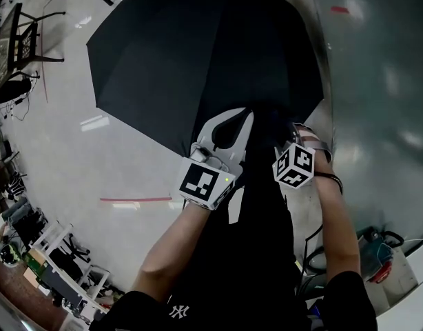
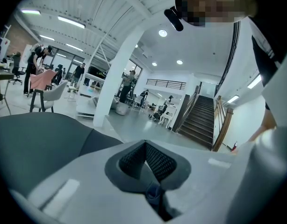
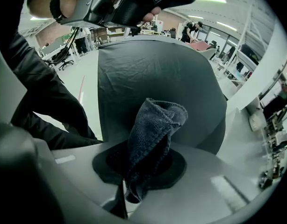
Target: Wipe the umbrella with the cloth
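A black umbrella (image 1: 198, 54) stands open over the floor, its canopy seen from above. My left gripper (image 1: 247, 114) is white and reaches to the canopy's near edge. Its jaws are shut (image 2: 146, 146), with nothing clear between the pads. Whether it touches the fabric is not visible. The grey canopy (image 2: 40, 139) lies left of it. My right gripper (image 3: 148, 164) is shut on a dark blue-grey cloth (image 3: 155, 129) that sticks up from the jaws, just short of the canopy (image 3: 157, 73). In the head view only its marker cube (image 1: 294, 165) shows.
A red tape line (image 1: 136, 200) marks the pale floor to the left. Racks and shelves (image 1: 53, 254) crowd the lower left, a dark chair (image 1: 18, 40) stands at the upper left. Cables and a red tool (image 1: 377, 264) lie at the lower right. A staircase (image 2: 199, 120) rises farther off.
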A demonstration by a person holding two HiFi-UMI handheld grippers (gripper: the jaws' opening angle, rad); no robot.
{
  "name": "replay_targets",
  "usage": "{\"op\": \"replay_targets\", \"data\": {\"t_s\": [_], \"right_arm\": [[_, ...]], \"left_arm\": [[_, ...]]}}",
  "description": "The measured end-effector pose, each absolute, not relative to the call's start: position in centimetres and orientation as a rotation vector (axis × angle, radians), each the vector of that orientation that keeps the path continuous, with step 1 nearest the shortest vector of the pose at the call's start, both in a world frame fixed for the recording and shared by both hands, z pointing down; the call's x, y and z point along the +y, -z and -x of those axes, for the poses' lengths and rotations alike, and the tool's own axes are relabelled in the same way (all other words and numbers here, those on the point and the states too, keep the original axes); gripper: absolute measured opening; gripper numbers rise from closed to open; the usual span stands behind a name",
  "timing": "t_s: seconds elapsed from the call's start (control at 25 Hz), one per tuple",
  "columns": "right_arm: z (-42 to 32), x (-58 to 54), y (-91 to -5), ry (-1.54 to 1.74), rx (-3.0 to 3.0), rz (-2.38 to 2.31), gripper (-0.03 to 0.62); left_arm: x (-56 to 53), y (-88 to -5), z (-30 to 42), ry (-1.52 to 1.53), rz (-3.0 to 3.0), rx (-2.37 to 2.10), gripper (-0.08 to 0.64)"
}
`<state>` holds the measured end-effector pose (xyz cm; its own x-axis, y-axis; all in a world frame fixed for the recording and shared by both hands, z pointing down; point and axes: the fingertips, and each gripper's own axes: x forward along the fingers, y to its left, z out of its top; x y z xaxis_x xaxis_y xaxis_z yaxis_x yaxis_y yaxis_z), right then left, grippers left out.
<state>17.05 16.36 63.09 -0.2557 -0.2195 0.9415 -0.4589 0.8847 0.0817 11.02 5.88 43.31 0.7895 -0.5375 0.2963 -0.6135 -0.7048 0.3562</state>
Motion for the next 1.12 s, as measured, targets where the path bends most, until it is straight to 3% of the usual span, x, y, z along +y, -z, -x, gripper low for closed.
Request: {"op": "replay_targets", "data": {"t_s": [0.68, 1.12], "right_arm": [[-15.0, 19.6, -63.9, -0.297, -1.856, -0.513, 0.083], [-15.5, 17.0, -57.9, -0.392, -1.941, -0.683, 0.083]], "left_arm": [[9.1, -42.9, -9.7, -0.256, -2.548, -0.883, 0.003], [9.4, -41.3, -8.6, -0.255, -2.552, -0.900, 0.003]]}}
